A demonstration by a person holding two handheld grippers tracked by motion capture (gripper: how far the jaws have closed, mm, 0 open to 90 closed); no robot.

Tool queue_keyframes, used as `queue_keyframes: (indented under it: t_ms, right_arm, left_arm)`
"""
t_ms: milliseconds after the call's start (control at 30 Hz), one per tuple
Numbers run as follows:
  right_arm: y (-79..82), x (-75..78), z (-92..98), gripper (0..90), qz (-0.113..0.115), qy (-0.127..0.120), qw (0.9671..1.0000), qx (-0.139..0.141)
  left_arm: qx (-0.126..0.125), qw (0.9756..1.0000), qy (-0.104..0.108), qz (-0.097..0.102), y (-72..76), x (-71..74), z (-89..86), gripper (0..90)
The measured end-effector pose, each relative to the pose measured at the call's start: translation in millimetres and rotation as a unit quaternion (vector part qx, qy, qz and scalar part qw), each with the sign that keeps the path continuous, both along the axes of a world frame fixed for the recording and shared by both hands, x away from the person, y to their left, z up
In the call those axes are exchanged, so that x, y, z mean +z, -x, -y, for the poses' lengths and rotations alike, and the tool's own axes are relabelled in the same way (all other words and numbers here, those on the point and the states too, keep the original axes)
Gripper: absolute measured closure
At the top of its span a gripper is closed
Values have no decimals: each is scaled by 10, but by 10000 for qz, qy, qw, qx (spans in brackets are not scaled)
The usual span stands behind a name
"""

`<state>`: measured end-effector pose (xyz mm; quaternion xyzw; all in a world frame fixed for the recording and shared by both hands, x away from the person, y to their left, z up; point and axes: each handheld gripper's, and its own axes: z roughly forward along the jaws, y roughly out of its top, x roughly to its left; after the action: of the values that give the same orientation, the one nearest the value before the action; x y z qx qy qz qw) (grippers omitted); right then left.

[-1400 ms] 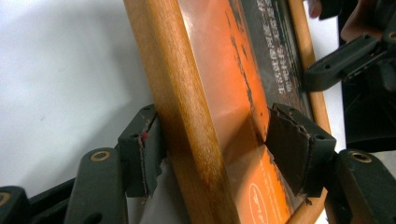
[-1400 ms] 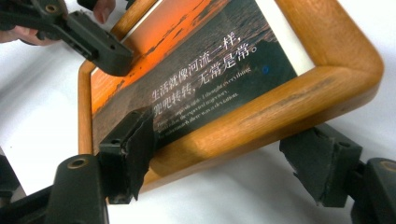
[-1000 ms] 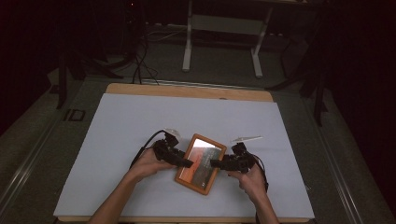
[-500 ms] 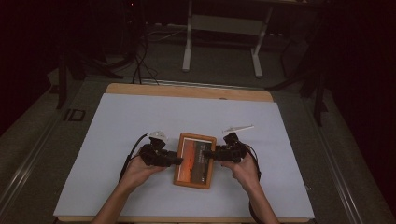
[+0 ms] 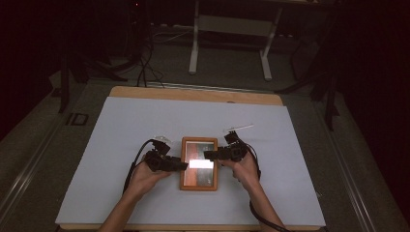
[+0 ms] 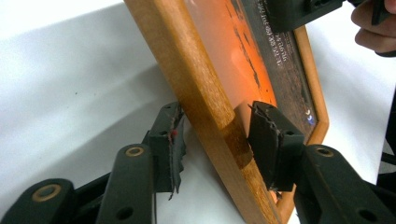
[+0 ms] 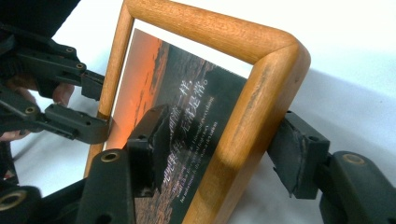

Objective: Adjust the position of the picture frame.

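Left gripper (image 6: pixel 215 144): jaws just opening, astride the nine-o'clock rail of the rectangular wooden picture frame (image 5: pixel 198 163), pads slack.
Right gripper (image 7: pixel 224 154): jaws just opening, astride the three-o'clock rail, unclenched.
Frame: lies mid-table on the white sheet (image 5: pixel 121 130).

The left gripper (image 5: pixel 183 165), lower centre-left of the high view, is matte black with a black cable (image 5: pixel 137 157) looping off its back; the right gripper (image 5: pixel 207 155), lower centre-right, is the same black, with a pale plate on top and its own black cable (image 5: pixel 265 221) trailing to the bottom edge. In the gripper views each jaw is a chunky black link arm set with brass-ringed pivot holes (image 6: pixel 134 151), ending in a squarish black pad (image 7: pixel 148 147) with a ragged, worn edge (one left pad shows a tiny red fleck). Both forearms (image 5: pixel 126 208) entering from the bottom edge are bare, no sleeves.
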<state>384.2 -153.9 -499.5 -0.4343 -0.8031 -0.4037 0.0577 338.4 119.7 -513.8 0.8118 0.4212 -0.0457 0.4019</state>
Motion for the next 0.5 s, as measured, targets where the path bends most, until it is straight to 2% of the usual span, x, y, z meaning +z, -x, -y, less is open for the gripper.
queue_keyframes:
  t_ms: [233,333,500]
  right_arm:
    - [-86,-146,-18,373,-328,-35,9994,-133]
    - [-90,-174,-15,371,-360,-84,9992,-173]
    - [-66,-160,-5,365,-334,-13,9992,-222]
  left_arm:
    - [31,9994,146,-300,-96,-87,-13,524]
    - [-73,9996,140,-236,-117,-95,-16,513]
    - [-213,9995,114,-189,-152,-88,-1,509]
